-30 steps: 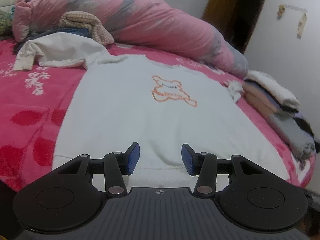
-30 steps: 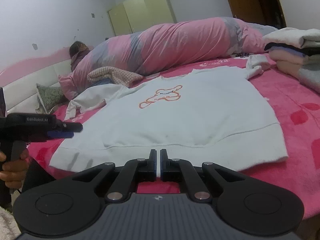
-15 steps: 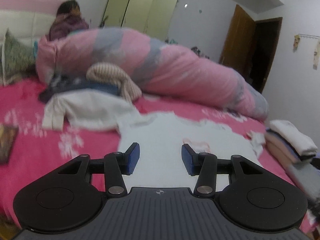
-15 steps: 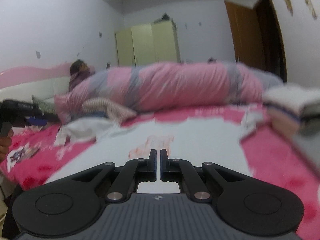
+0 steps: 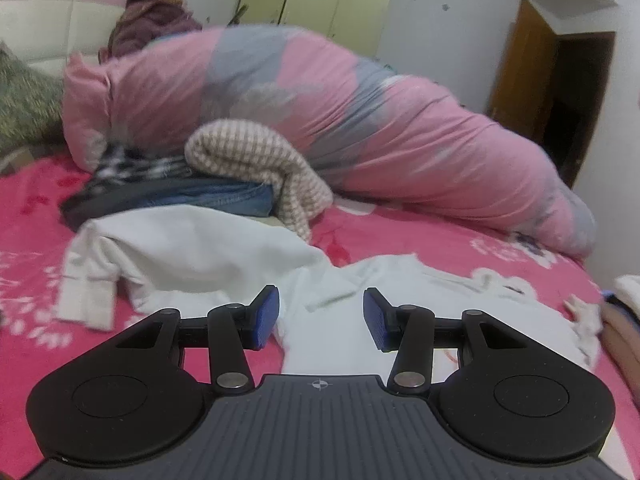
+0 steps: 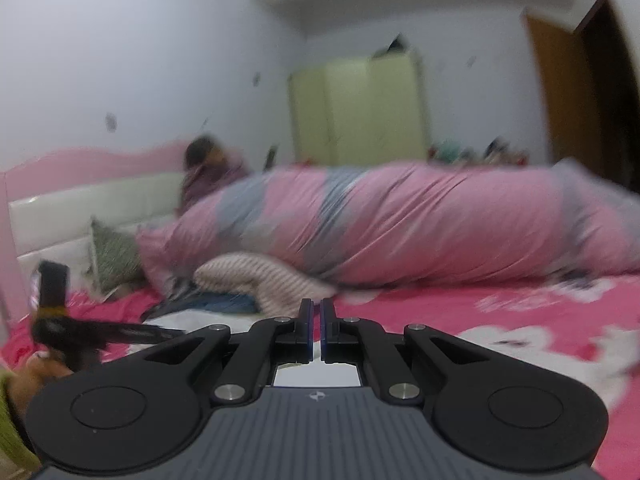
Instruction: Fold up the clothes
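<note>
Left claw (image 5: 320,318) parted over sweatshirt (image 5: 420,320) collar edge

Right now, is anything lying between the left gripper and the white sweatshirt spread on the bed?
Nothing visible. The left gripper is open and empty, with the white sweatshirt directly beyond its fingertips. The unfolded clothes pile sits farther back, not in the way.

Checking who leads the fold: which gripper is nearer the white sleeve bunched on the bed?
Left. The left gripper hangs open just above the white sleeve, which lies ahead and left of its fingers. The right gripper is shut, with the sleeve mostly hidden below it to its left.
</note>
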Available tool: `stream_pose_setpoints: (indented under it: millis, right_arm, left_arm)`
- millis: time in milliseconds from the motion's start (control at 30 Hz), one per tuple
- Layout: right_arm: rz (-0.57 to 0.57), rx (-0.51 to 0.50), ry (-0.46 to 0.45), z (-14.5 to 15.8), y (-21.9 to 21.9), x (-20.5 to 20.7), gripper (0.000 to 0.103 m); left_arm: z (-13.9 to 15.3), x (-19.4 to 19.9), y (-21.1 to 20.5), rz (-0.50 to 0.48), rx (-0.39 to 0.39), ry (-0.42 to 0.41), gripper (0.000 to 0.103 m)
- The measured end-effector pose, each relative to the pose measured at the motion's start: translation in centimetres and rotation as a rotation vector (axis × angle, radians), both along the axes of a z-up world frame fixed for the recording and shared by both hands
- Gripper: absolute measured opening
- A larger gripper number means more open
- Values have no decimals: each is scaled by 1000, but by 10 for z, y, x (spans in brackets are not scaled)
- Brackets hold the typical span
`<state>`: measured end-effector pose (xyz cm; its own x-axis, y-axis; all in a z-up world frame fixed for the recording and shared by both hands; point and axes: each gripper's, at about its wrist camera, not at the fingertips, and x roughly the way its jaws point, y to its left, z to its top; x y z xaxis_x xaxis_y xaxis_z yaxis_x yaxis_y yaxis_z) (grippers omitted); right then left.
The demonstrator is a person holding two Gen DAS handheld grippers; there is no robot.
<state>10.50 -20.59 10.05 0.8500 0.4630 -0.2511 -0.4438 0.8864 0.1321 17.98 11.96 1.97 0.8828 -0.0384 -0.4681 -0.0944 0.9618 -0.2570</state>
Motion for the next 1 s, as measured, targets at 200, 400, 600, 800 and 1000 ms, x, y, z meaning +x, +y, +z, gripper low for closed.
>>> stream_pose_setpoints:
  millis: [200,400,600,800,1000]
  right_arm:
    - [121,-64,215,-49,85,154,2]
    - [210,-230,354,-124,147,260,2]
    - [330,-322,335,-150,172,296,22]
    - [467,-523,278,-168,200,320,48]
    - [572,-439,361,-175,202,337,1]
  left_arm:
    - [-53,83,17,57,-20,45,46]
    - [-79,106,29,121,16,85,46]
    - [-85,104,52,200,-55,110,46]
    - [-96,104,63,250,-85,144,46]
    - [-94,104,57,273,-32,128,46]
